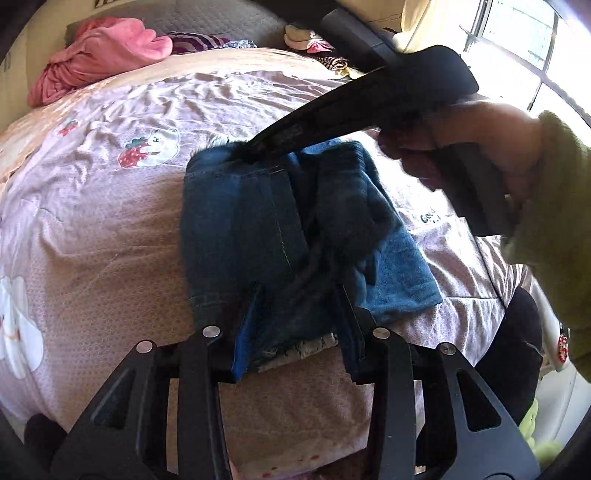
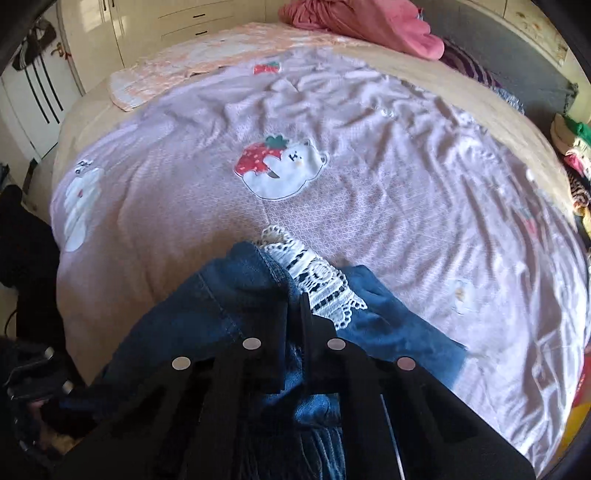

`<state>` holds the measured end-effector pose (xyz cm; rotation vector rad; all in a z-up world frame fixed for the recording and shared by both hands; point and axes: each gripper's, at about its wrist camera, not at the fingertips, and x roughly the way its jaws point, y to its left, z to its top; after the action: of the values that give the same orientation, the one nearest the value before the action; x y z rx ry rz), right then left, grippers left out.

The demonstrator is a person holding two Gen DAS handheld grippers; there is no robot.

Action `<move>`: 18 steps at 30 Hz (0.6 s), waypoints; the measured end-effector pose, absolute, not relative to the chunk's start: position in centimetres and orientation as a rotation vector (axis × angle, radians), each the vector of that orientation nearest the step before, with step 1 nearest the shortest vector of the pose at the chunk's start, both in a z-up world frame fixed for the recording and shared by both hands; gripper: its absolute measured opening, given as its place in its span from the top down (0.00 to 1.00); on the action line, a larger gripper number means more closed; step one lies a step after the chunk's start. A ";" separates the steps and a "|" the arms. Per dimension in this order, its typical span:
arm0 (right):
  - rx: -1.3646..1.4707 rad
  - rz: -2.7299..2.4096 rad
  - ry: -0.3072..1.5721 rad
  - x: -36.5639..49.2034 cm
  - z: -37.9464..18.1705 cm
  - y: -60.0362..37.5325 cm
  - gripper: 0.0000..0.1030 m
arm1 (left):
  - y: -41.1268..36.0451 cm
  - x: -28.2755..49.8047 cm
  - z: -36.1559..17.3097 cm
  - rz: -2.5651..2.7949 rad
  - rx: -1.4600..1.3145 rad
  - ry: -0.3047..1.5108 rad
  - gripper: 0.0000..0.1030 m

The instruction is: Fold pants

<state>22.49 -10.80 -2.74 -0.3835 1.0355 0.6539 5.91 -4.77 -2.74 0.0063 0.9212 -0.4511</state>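
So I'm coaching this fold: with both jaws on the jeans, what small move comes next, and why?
Probably lift both ends slightly and carry the far end toward the near one: the right gripper is shut on the dark blue denim jeans at their lace-trimmed end, the left gripper grips the near end.

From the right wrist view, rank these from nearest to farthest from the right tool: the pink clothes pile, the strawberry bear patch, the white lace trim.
From the right tool, shut on the jeans:
1. White lace trim, right beside the tips.
2. Strawberry bear patch, mid-bed, straight ahead.
3. Pink clothes pile, far edge of the bed, up and right.
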 end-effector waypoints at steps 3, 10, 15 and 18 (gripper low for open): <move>-0.350 0.642 1.058 23.6 -4.2 -10.7 0.95 | -4.7 6.0 -3.0 -0.445 0.011 0.930 0.70; -0.190 0.652 1.022 22.6 -2.0 -13.0 0.87 | -4.8 5.9 -2.9 -0.453 0.000 0.941 0.70; -0.096 0.656 0.949 20.7 1.5 -15.8 0.79 | -4.9 5.5 -2.6 -0.446 0.001 0.936 0.69; -0.127 0.665 0.923 18.2 2.8 -16.6 0.65 | -4.8 5.4 -2.3 -0.439 0.001 0.932 0.69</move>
<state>18.19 -16.63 2.79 -0.1270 0.9227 0.6647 5.37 -4.83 -2.32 0.0006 0.9318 -0.4395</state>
